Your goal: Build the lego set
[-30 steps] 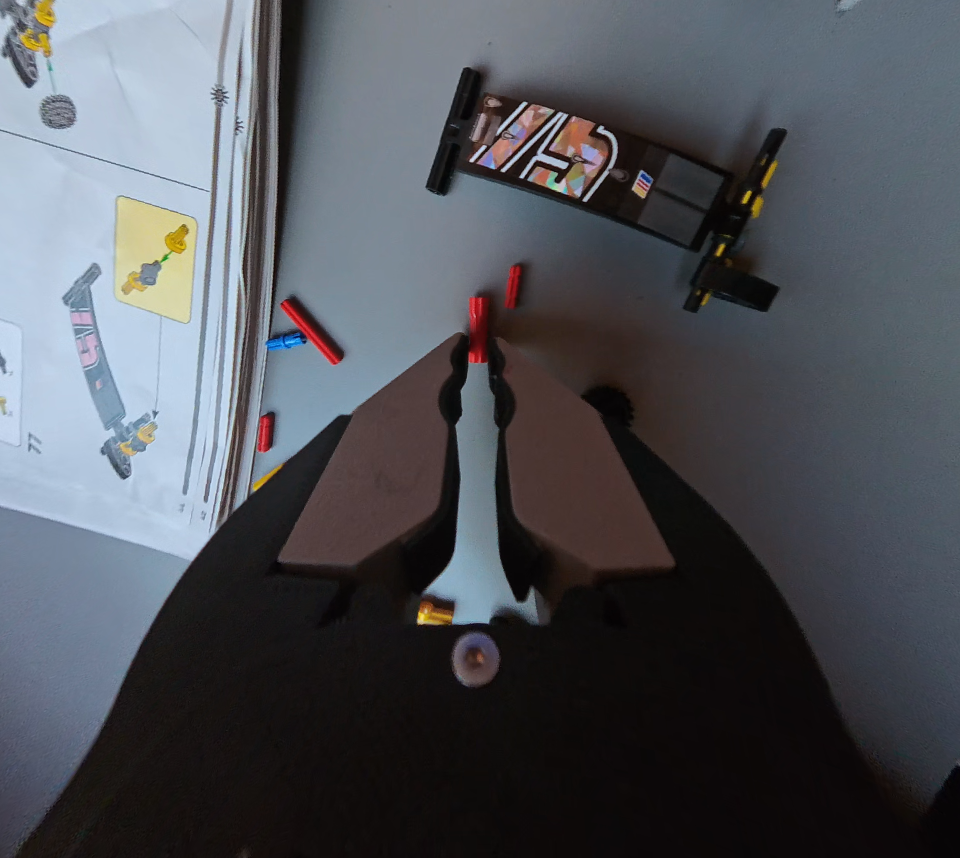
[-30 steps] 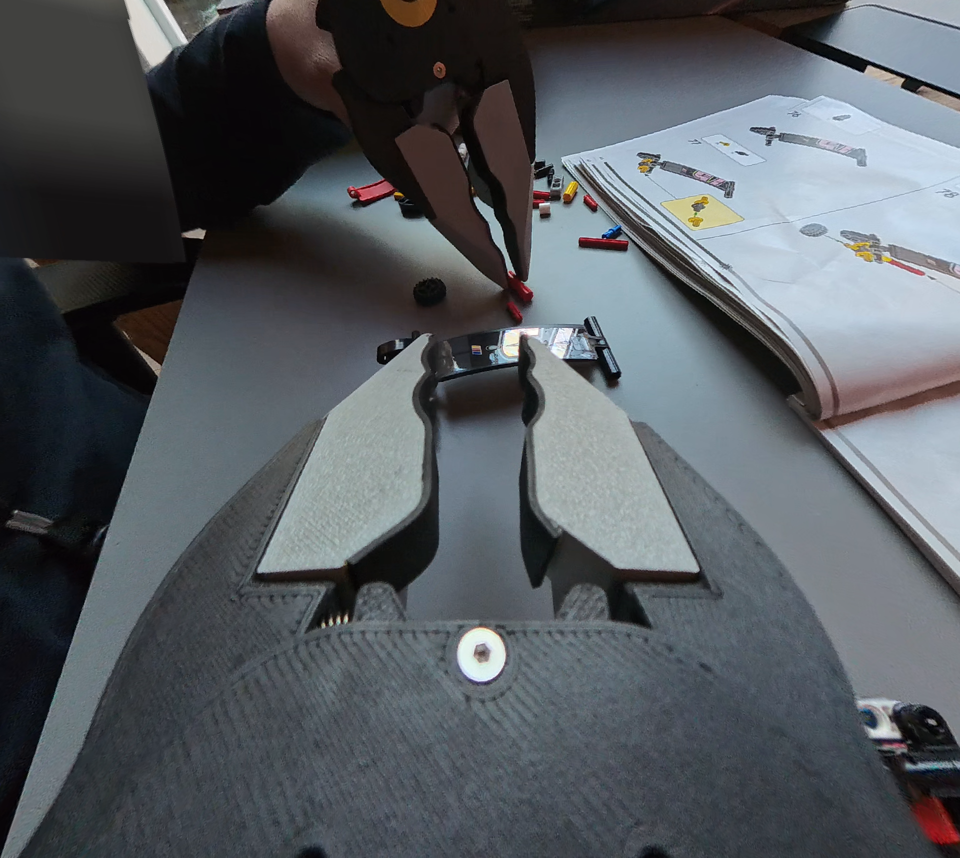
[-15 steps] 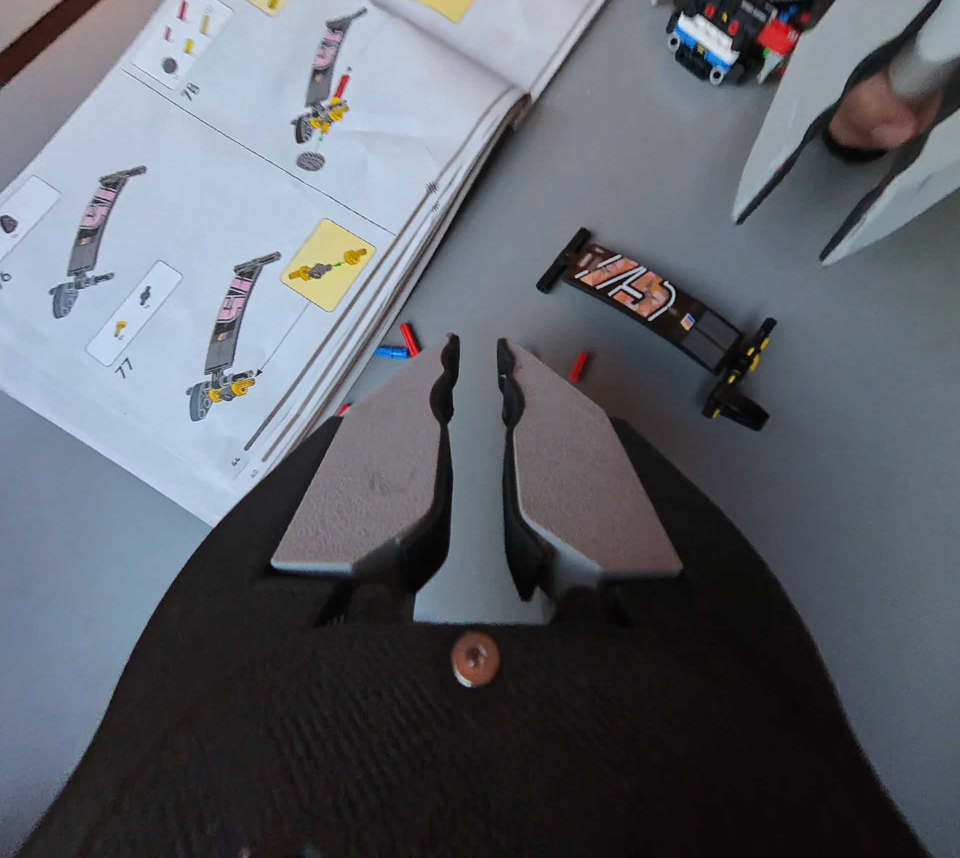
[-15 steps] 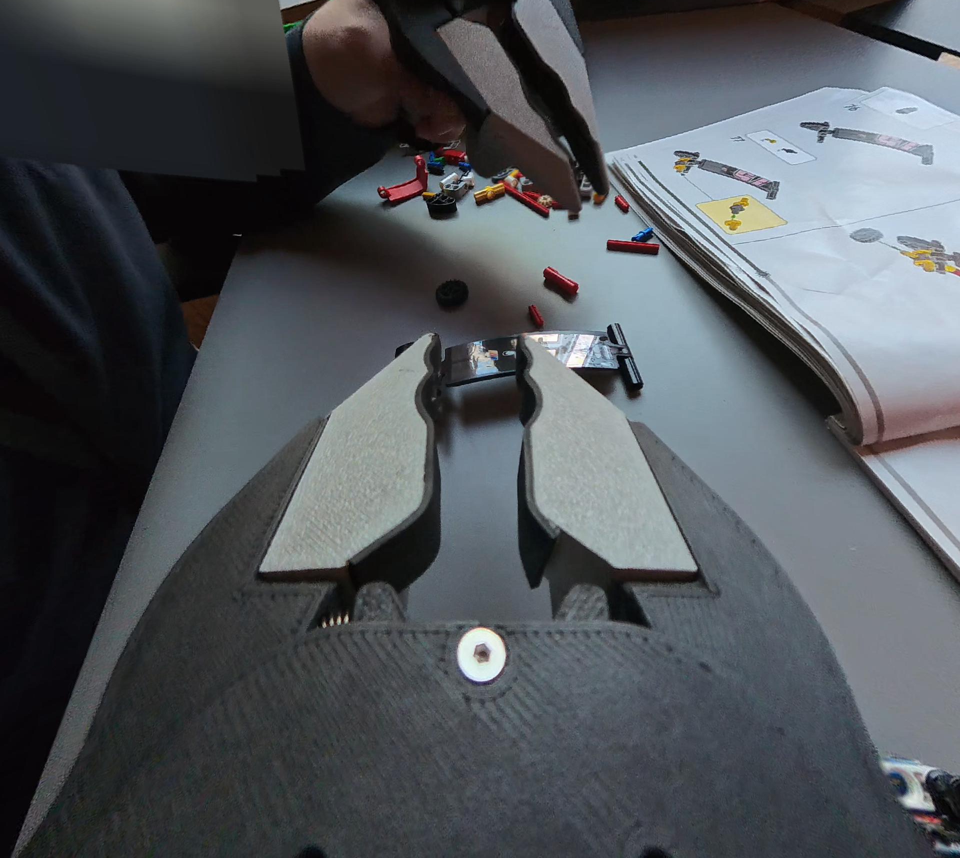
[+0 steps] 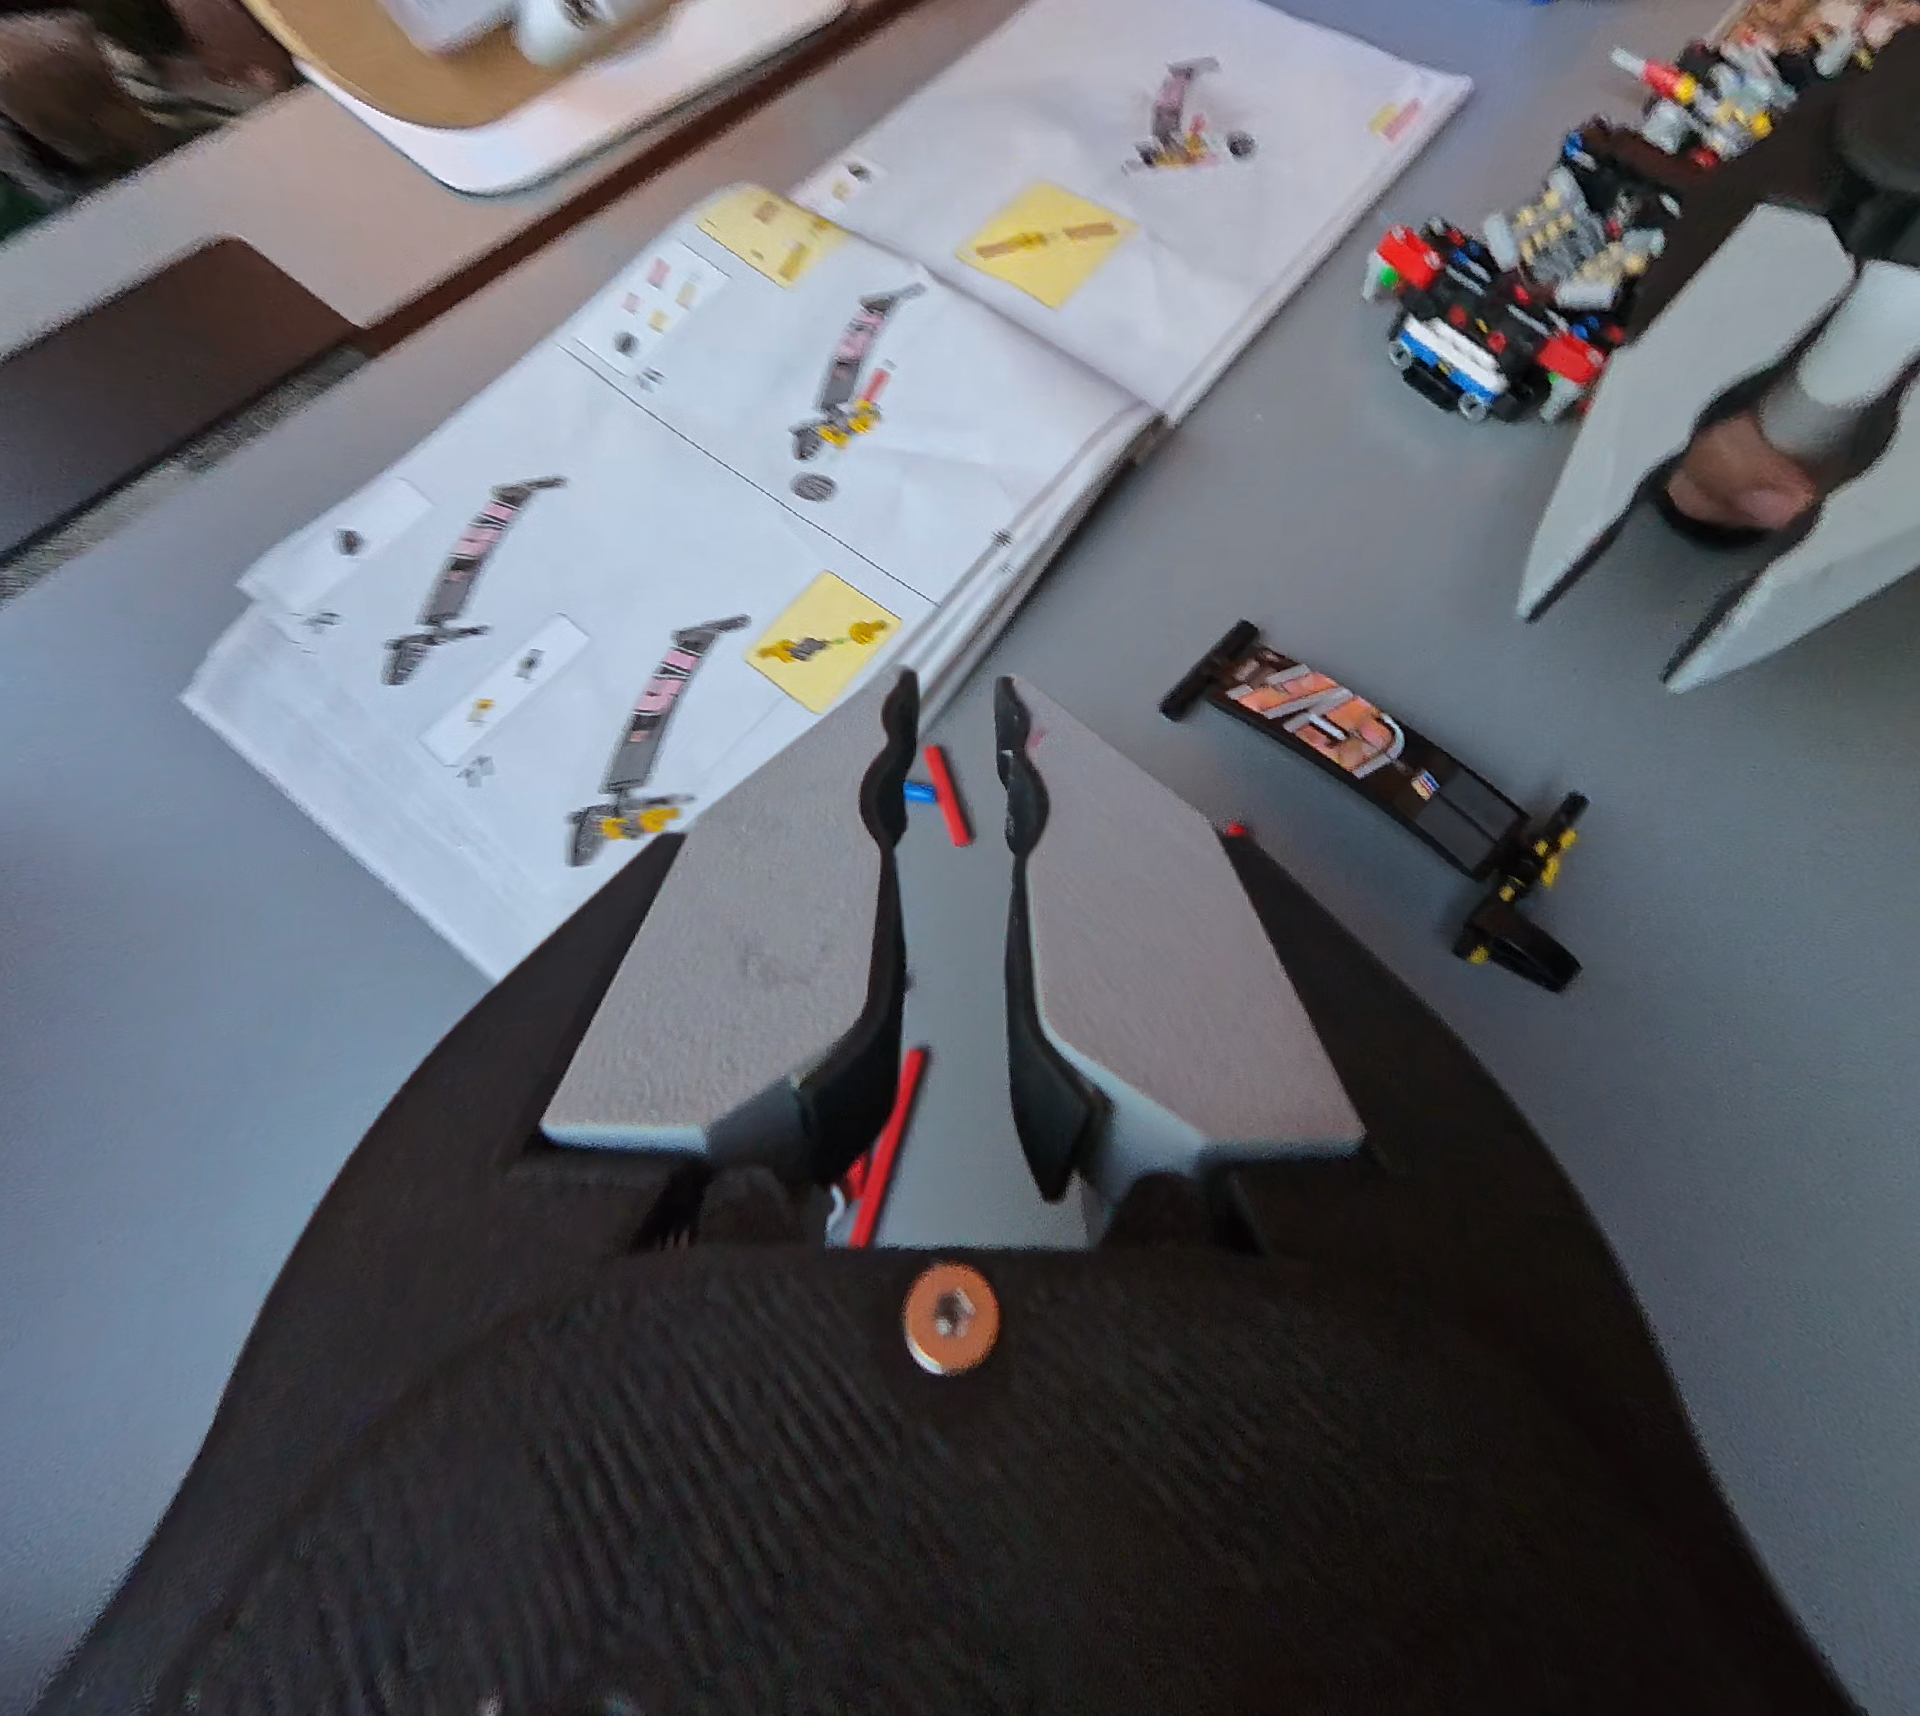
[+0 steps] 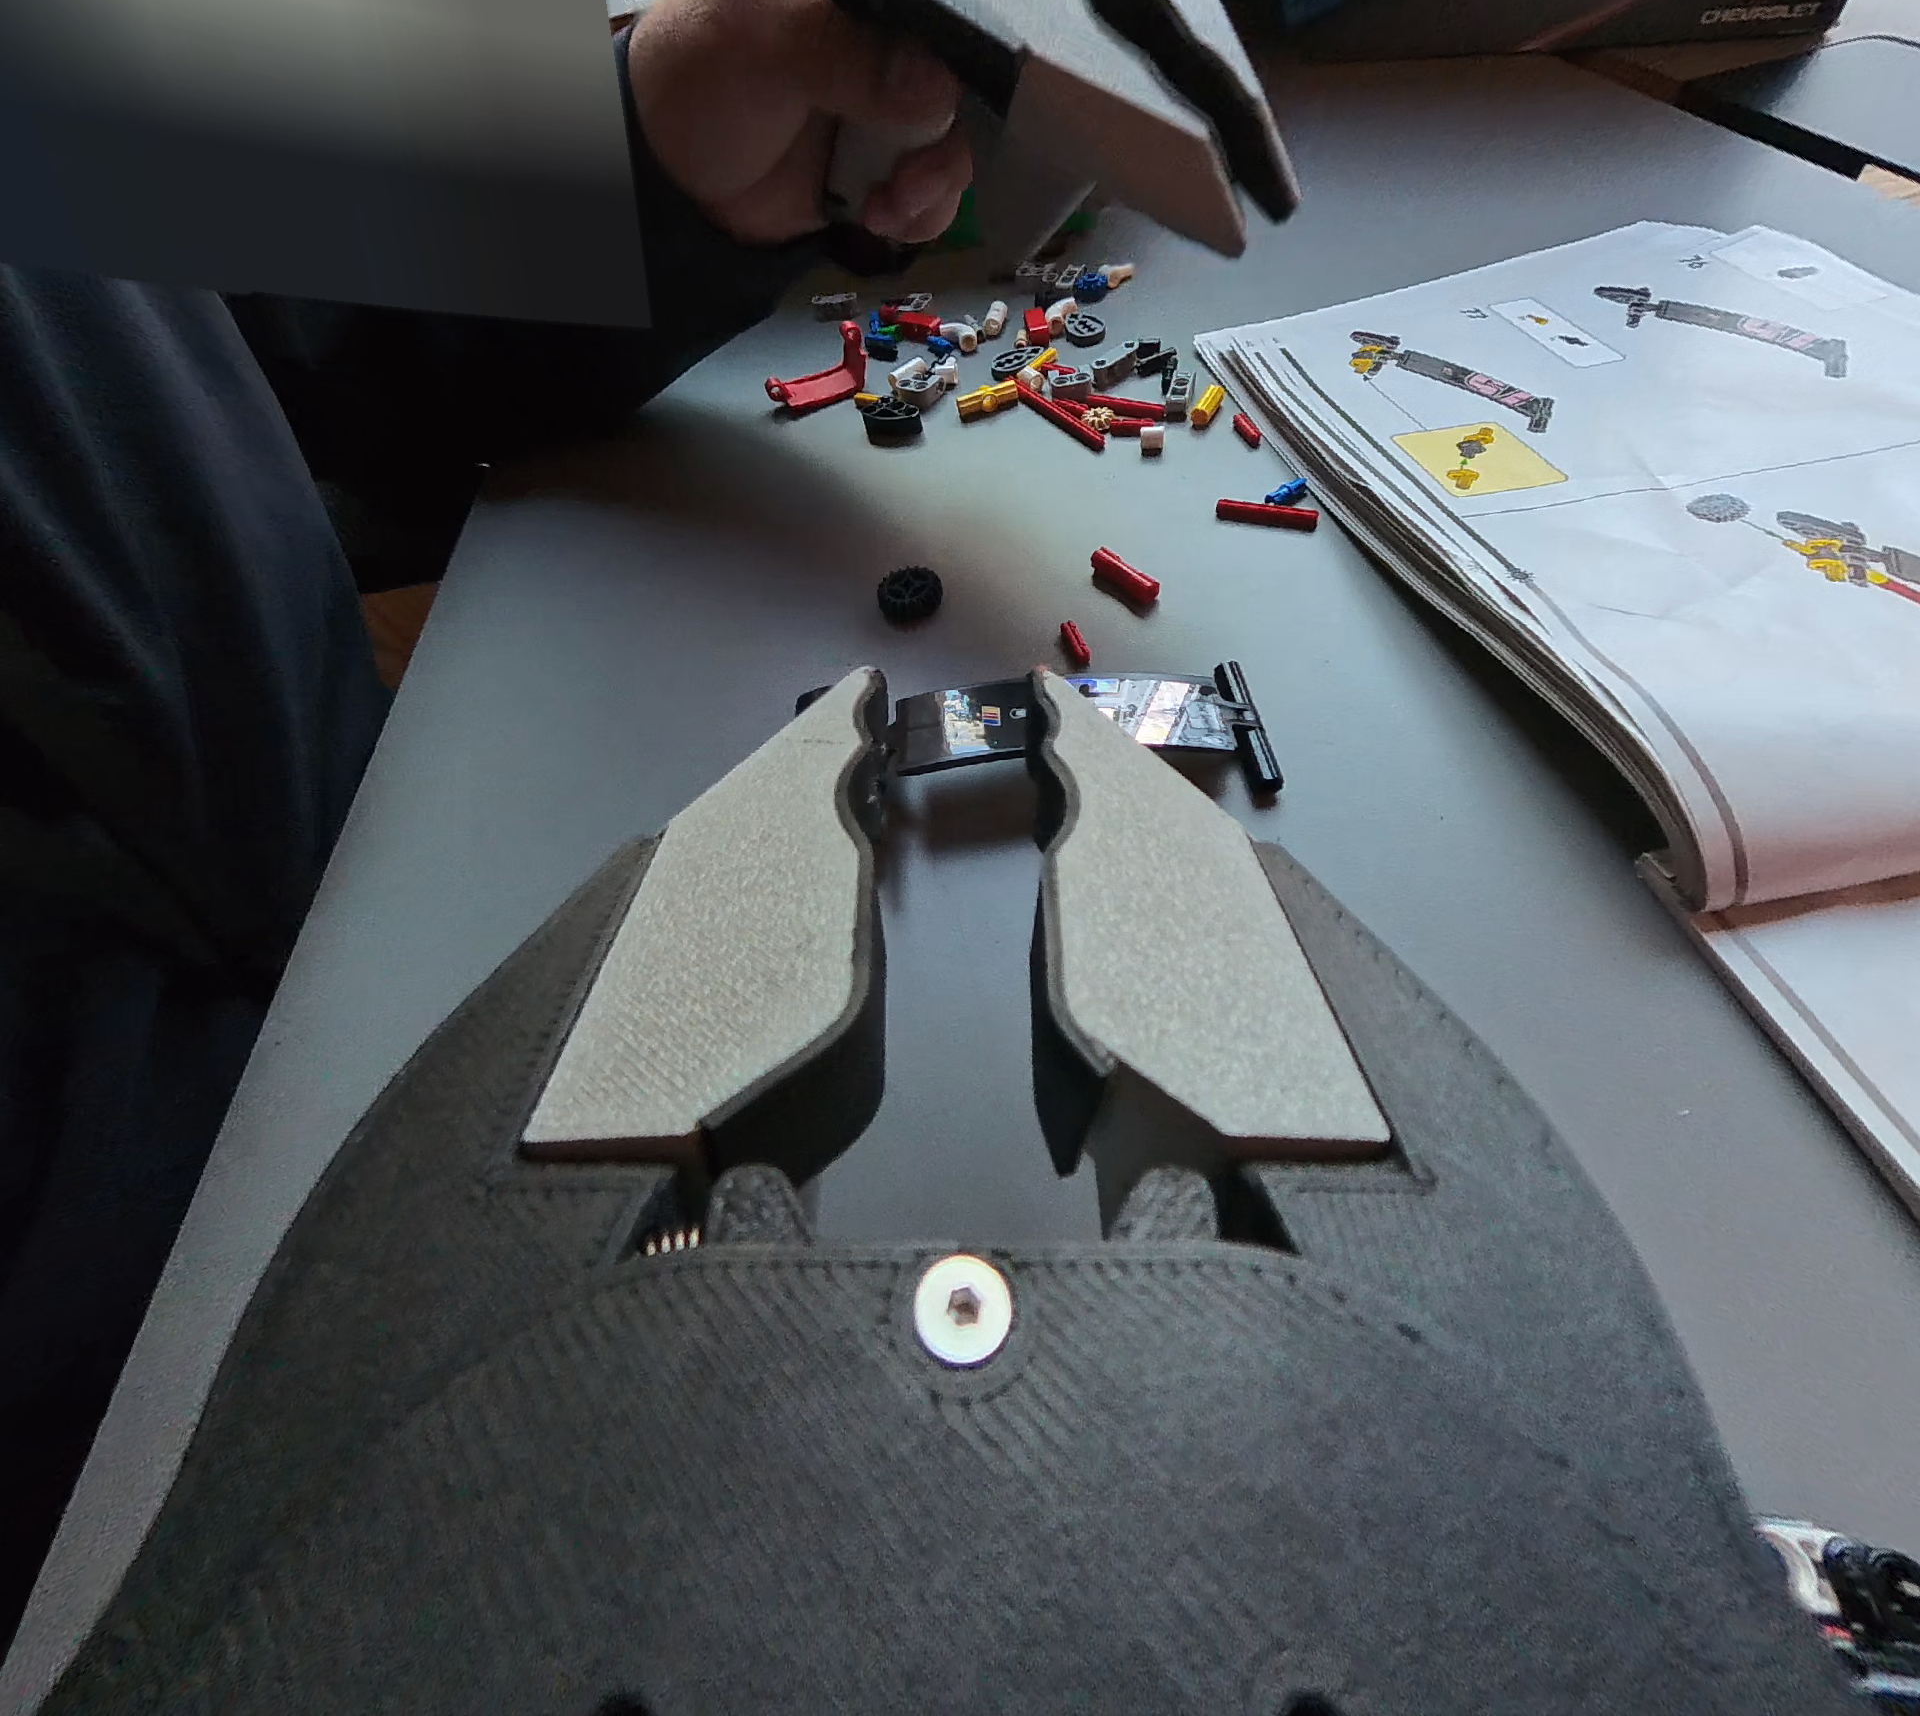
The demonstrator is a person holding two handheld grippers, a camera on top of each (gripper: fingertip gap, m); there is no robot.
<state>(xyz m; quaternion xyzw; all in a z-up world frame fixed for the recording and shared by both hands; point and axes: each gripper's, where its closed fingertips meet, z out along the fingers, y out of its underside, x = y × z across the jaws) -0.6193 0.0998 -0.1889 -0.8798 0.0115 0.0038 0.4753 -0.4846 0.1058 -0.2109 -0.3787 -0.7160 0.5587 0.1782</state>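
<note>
The black curved panel (image 6: 966,721) lies on the grey table (image 6: 623,586) at twelve o'clock, just past my right claw (image 6: 956,679), whose fingers are parted and grip nothing. A black gear (image 6: 910,596) sits at eleven and the booklet (image 6: 1662,523) at two. My left claw (image 5: 951,700) hangs empty, fingers apart, above a red rod (image 5: 948,793).

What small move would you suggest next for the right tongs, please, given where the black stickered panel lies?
Probably ease the right tongs forward and down toward the black stickered panel. They stand open and empty, the panel lies on the grey table just past their tips, and the left wrist view shows a gap between them. The left tongs hang open, well above.
</note>
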